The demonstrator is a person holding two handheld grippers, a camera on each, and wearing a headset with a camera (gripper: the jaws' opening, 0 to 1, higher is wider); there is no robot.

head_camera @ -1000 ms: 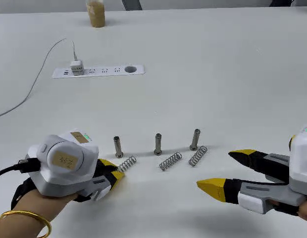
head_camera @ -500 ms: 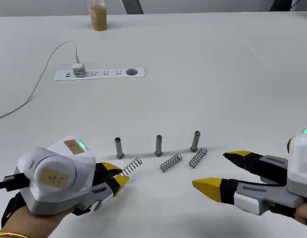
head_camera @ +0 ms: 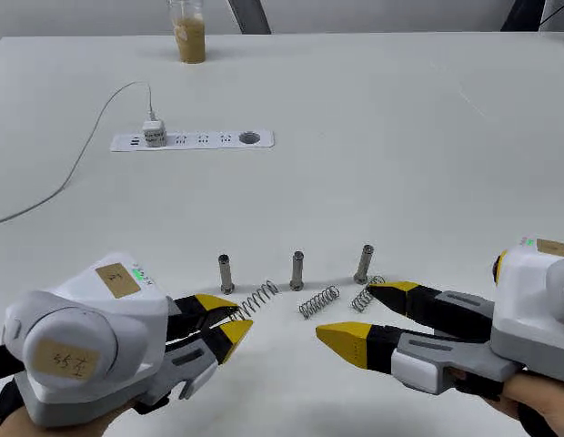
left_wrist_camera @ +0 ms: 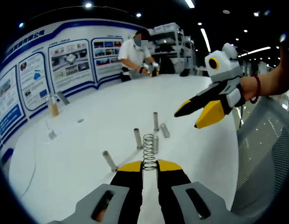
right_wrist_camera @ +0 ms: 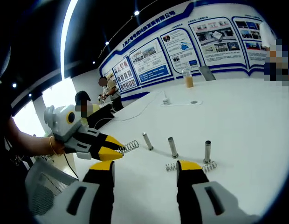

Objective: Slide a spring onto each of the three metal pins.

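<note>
Three short metal pins stand upright in a row on the white table: left pin (head_camera: 226,273), middle pin (head_camera: 297,270), right pin (head_camera: 365,263). My left gripper (head_camera: 237,318) is shut on one end of a spring (head_camera: 257,298), which points up toward the gap between the left and middle pins. The left gripper view has that spring (left_wrist_camera: 148,148) sticking out from the closed tips (left_wrist_camera: 149,165). Two more springs (head_camera: 318,301) (head_camera: 363,294) lie in front of the pins. My right gripper (head_camera: 347,311) is open, its far tip beside the right-hand spring.
A white power strip (head_camera: 193,140) with a plugged charger (head_camera: 155,135) and a trailing cable lies at the back left. A cup of brown drink (head_camera: 188,32) stands at the far edge. People work at another table in the background (left_wrist_camera: 137,51).
The left gripper has closed on the left spring and lifted its free end off the table toward the pins. The right gripper has moved left, up to the right-hand spring.
</note>
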